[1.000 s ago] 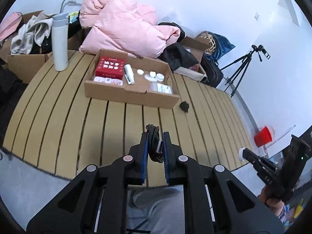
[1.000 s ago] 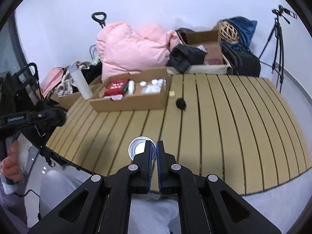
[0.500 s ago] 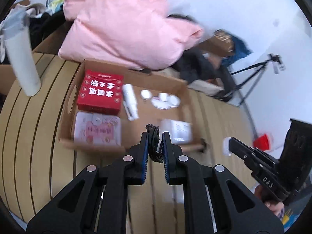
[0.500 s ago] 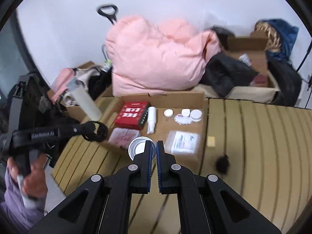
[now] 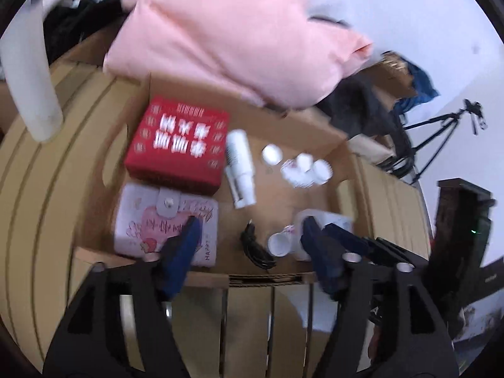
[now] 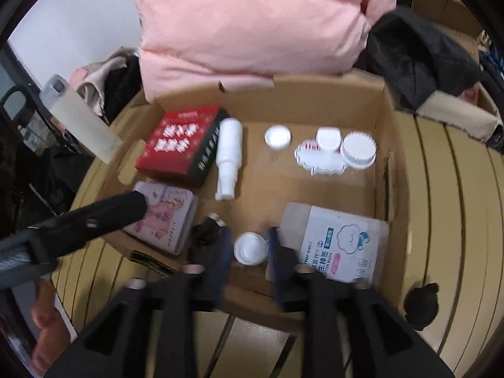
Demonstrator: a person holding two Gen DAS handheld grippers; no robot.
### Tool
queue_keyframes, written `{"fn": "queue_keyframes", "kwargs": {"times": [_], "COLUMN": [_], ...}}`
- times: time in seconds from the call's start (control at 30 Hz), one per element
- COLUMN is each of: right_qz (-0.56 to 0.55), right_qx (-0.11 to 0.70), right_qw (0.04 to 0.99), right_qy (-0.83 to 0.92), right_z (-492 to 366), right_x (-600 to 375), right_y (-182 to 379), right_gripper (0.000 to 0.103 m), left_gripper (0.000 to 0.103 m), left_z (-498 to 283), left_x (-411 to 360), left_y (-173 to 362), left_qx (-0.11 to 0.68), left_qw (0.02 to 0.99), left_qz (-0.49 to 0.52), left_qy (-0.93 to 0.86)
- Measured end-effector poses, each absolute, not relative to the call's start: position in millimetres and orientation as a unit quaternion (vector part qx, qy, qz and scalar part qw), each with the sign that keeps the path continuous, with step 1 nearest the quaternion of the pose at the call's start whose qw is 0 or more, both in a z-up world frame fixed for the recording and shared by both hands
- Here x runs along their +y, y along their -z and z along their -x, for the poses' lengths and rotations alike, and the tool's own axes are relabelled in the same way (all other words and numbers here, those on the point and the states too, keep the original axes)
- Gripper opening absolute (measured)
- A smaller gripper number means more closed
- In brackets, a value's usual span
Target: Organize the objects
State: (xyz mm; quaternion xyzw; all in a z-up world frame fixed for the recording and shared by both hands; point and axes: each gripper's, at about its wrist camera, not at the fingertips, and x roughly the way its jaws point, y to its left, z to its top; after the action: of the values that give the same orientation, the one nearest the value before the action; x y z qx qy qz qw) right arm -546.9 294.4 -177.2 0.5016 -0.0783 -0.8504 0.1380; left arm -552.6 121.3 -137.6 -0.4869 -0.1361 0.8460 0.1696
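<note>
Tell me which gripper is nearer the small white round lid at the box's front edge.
Right. The right gripper is open with the white lid between its fingers. The left gripper is open around the black cable, just left of the lid.

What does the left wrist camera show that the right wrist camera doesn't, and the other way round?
Only the left wrist view shows the tripod by the wall. Only the right wrist view shows the small black object on the table outside the cardboard box, and the printed face of the cotton bud pack. Both show the red box, the white bottle, the black cable, the small white cap and both hand-held grippers, left hand-held gripper and right hand-held gripper, open over the box.
</note>
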Motion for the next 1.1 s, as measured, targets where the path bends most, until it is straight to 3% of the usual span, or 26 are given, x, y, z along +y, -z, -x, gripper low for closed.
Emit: {"fn": "queue_keyframes", "kwargs": {"times": [0.07,0.33,0.47,0.6,0.8,1.1], "right_qz": [-0.490,-0.454,-0.450,-0.445,-0.430,-0.425], "right_qx": [-0.085,-0.065,-0.009,0.018,-0.037,-0.059], "right_qw": [0.138,0.111,0.062,0.029,0.064,0.084], "right_qy": [0.856,0.882,0.891,0.895,0.900,0.899], "right_z": [542.4,437.3,367.7,289.0,205.3,171.6], "right_x": [297.5,342.2,368.2,388.5,393.5,387.6], "right_y": [162.0,78.0,47.7,28.0,33.0,54.2], "right_gripper": [0.083,0.084,0.084,0.084,0.084,0.084], "left_gripper": [0.076,0.086,0.088,0.102,0.102,0.103], "left_z": [541.3,460.8,396.5,319.4,236.1,205.2], "left_x": [115.0,63.1,33.2,5.3,0.6,51.8], "left_y": [117.7,72.5,56.8,47.7,50.5,45.2], "left_qx": [-0.120,-0.020,-0.017,-0.025,-0.024,0.018], "left_qw": [0.159,0.037,0.030,0.029,0.031,0.057], "left_qz": [0.468,0.438,0.429,0.418,0.427,0.420], "left_qy": [-0.861,-0.898,-0.903,-0.908,-0.903,-0.905]}}
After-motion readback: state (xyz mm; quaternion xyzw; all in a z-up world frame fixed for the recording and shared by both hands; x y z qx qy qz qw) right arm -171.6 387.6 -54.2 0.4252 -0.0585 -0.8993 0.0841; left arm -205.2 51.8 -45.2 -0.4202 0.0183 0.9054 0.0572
